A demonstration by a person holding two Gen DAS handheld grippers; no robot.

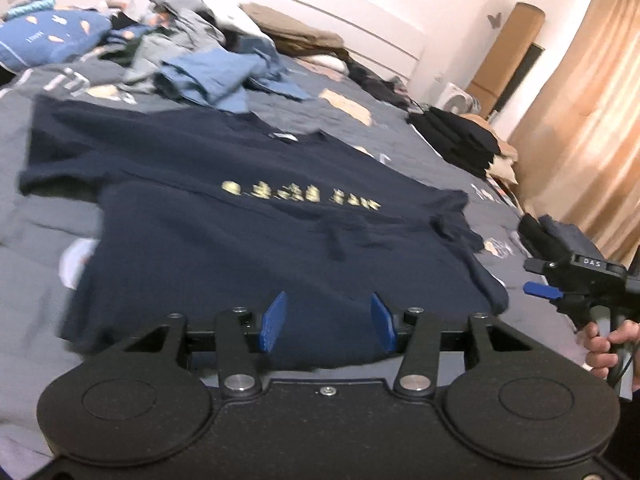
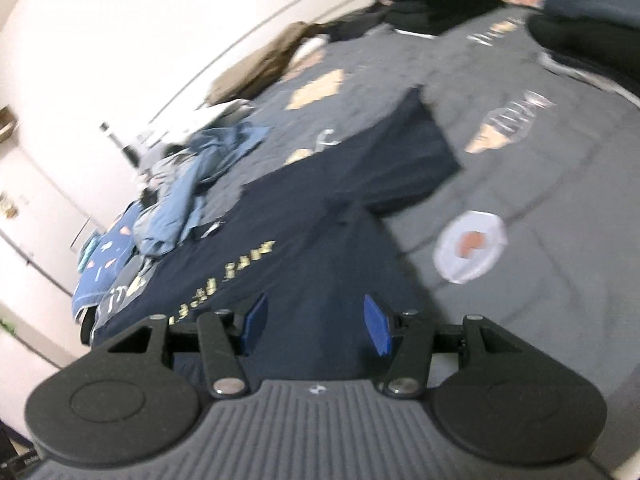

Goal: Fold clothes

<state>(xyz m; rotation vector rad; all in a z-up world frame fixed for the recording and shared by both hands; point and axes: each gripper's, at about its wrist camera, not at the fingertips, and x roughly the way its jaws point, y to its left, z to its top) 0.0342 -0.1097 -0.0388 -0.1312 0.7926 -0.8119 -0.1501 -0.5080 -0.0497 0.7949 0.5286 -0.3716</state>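
Note:
A navy T-shirt (image 1: pixel 240 232) with yellow lettering lies flat, face up, on the grey bed cover (image 1: pixel 40 240). It also shows in the right wrist view (image 2: pixel 320 240). My left gripper (image 1: pixel 328 320) is open and empty, just above the shirt's bottom hem. My right gripper (image 2: pixel 316 324) is open and empty, above the shirt's side near the hem. The right gripper also shows in the left wrist view (image 1: pixel 576 276) at the right edge, held in a hand, off the shirt's right side.
A heap of blue and grey clothes (image 1: pixel 208 64) lies behind the shirt. A blue patterned pillow (image 1: pixel 44 40) is at the far left. Dark folded clothes (image 1: pixel 460 136) sit at the bed's right edge. Beige curtains (image 1: pixel 580 120) hang at right. A white headboard wall (image 1: pixel 320 12) is behind.

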